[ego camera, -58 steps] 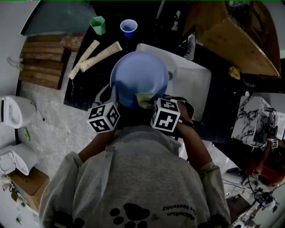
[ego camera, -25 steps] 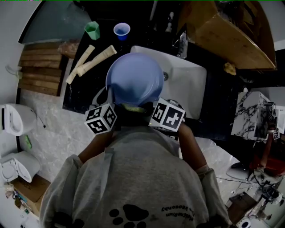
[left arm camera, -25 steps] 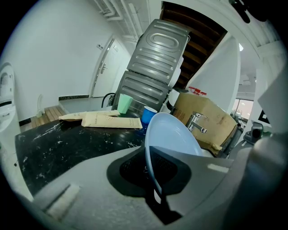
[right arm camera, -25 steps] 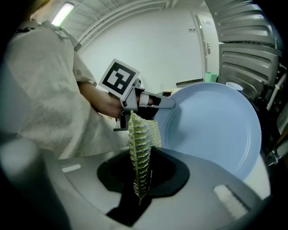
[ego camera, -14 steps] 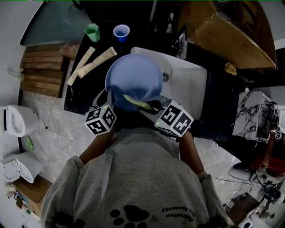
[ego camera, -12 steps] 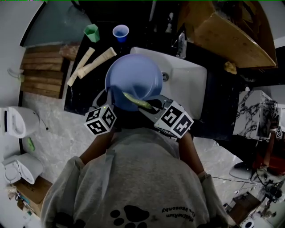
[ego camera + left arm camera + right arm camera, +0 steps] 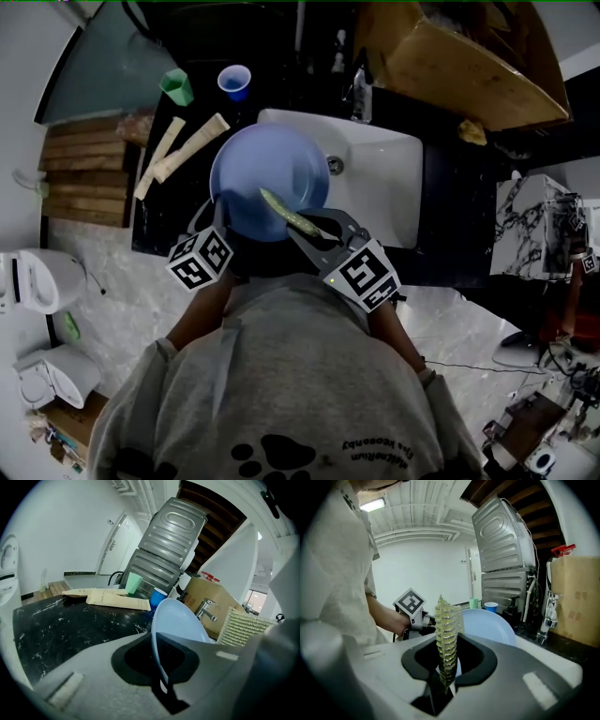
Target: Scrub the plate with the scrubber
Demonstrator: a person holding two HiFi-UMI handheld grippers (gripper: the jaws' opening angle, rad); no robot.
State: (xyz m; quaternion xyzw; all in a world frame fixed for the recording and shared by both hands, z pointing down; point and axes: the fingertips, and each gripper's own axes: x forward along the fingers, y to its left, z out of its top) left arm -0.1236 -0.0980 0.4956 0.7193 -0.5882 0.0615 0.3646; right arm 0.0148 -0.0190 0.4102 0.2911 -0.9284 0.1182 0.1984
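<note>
A pale blue plate point(image 7: 267, 183) is held over the left edge of the white sink point(image 7: 380, 183). My left gripper point(image 7: 223, 234) is shut on the plate's near rim point(image 7: 159, 667), with the plate point(image 7: 180, 623) standing edge-on between its jaws. My right gripper point(image 7: 314, 234) is shut on a flat yellow-green scrubber point(image 7: 286, 214), which lies across the plate's lower face. In the right gripper view the scrubber point(image 7: 447, 639) stands upright between the jaws, in front of the plate point(image 7: 487, 625). In the left gripper view the scrubber point(image 7: 241, 625) shows at the right.
On the black counter point(image 7: 169, 216) left of the sink lie two beige packets point(image 7: 183, 145), with a green cup point(image 7: 175, 86) and a blue cup point(image 7: 233, 82) behind them. A faucet point(image 7: 361, 89) stands at the sink's back edge. A cardboard box point(image 7: 469, 56) sits at the back right.
The right gripper has swung out from under the plate's near rim to the right and up, and the scrubber now lies across the plate's face. The left gripper and plate have held still.
</note>
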